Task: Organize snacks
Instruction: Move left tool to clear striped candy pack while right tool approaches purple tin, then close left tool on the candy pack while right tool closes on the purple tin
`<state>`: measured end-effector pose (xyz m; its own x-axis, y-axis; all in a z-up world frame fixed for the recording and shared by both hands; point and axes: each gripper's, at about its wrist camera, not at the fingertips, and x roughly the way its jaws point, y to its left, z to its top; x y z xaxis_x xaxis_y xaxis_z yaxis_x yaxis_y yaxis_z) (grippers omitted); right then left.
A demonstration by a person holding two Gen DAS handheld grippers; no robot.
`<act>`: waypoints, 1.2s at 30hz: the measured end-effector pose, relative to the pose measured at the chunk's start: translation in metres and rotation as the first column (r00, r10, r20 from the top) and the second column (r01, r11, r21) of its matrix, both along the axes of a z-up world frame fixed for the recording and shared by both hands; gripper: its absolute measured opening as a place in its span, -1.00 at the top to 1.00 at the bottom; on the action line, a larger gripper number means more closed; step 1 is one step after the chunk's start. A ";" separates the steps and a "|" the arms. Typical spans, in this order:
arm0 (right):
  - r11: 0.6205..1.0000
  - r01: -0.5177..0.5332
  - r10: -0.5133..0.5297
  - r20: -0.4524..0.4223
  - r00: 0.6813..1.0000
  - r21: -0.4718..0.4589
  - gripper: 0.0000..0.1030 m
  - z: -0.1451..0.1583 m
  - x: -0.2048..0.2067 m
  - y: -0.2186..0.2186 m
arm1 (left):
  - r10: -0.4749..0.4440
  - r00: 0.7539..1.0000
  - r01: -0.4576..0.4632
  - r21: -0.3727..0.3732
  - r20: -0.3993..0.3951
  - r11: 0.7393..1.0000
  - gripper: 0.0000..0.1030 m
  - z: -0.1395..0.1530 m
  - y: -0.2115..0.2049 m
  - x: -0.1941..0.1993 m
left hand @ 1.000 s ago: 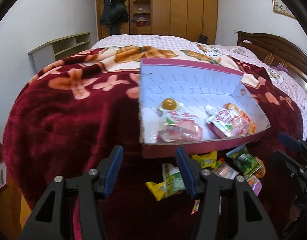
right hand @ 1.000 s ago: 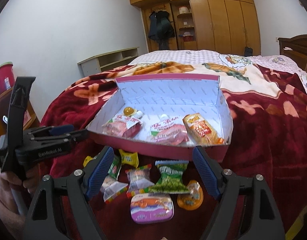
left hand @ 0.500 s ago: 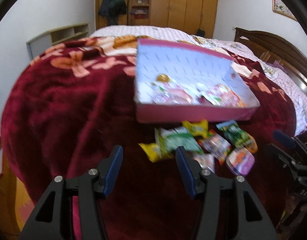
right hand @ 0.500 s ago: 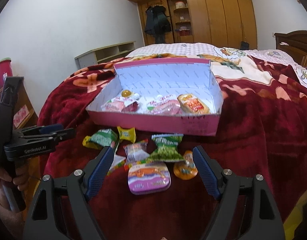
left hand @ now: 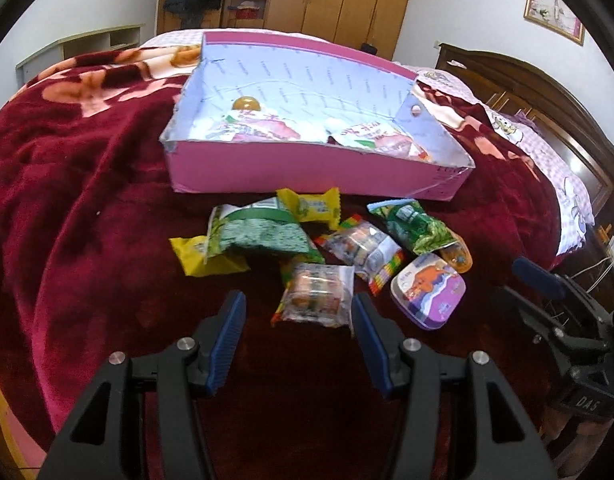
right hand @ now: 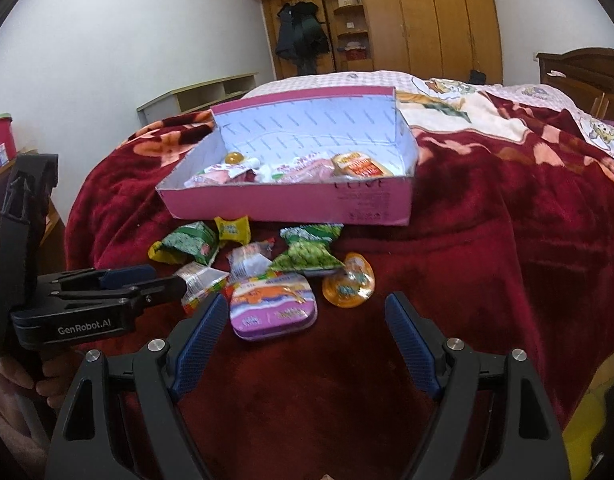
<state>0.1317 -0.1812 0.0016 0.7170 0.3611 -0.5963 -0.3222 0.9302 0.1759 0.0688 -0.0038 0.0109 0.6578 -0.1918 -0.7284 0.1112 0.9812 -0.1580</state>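
A pink box sits on the red blanket with several snack pouches inside. In front of it lie loose snacks: a green bag, yellow candies, a clear candy packet, a purple tin, an orange jelly cup. My left gripper is open, its jaws either side of the clear candy packet, just short of it. My right gripper is open, just in front of the purple tin.
The red floral blanket covers the bed; its near edge drops off close to me. A wooden headboard stands at the right, wardrobes at the back, a low shelf at the left wall.
Both grippers have pulled back and dropped lower toward the loose snacks before the box. The left one now frames the clear candy packet; the right one nears the purple tin. Both stayed open.
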 end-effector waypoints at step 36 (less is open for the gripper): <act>0.999 -0.008 0.011 -0.072 0.997 0.035 -0.61 -0.018 0.004 0.005 | 0.043 0.997 -0.051 0.121 0.070 0.991 0.16 -0.017 -0.003 -0.009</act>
